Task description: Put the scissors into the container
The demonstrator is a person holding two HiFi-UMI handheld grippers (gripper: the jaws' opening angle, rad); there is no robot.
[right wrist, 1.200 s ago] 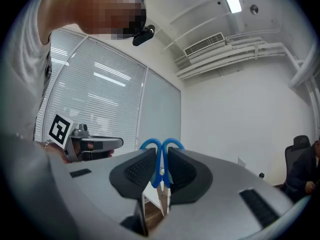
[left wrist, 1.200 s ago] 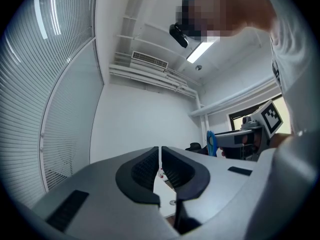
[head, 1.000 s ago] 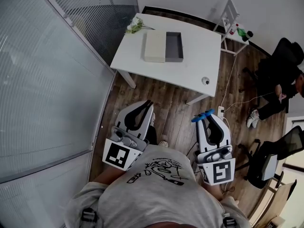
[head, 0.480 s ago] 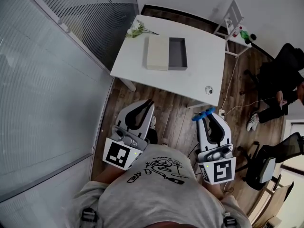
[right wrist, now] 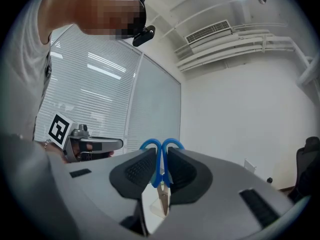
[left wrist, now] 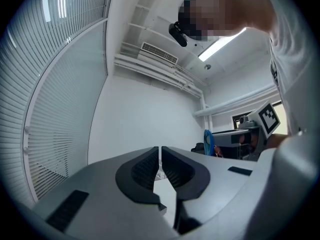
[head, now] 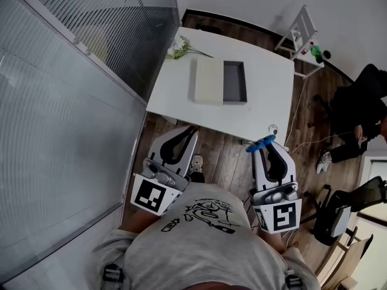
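My right gripper (head: pixel 269 146) is shut on a pair of blue-handled scissors (head: pixel 260 143), held over the wooden floor just short of the white table (head: pixel 266 98). In the right gripper view the blue handles (right wrist: pixel 161 154) stick out above the pads and the blades point down between them. The grey open container (head: pixel 234 81) sits mid-table beside a beige box-shaped piece (head: pixel 208 81). My left gripper (head: pixel 184 133) hangs at the left, shut with nothing in it; the left gripper view shows its pads (left wrist: pixel 150 165) nearly touching.
White flowers (head: pixel 181 48) lie at the table's far left corner and a small round object (head: pixel 273 127) at its near right corner. A glass partition with blinds runs along the left. A person in black (head: pixel 360 104) sits at the right, near a white rack (head: pixel 300 28) and an office chair (head: pixel 338 213).
The table and container have slid down and right in the head view, closer to both grippers. Both grippers keep their pose; the scissors stay gripped.
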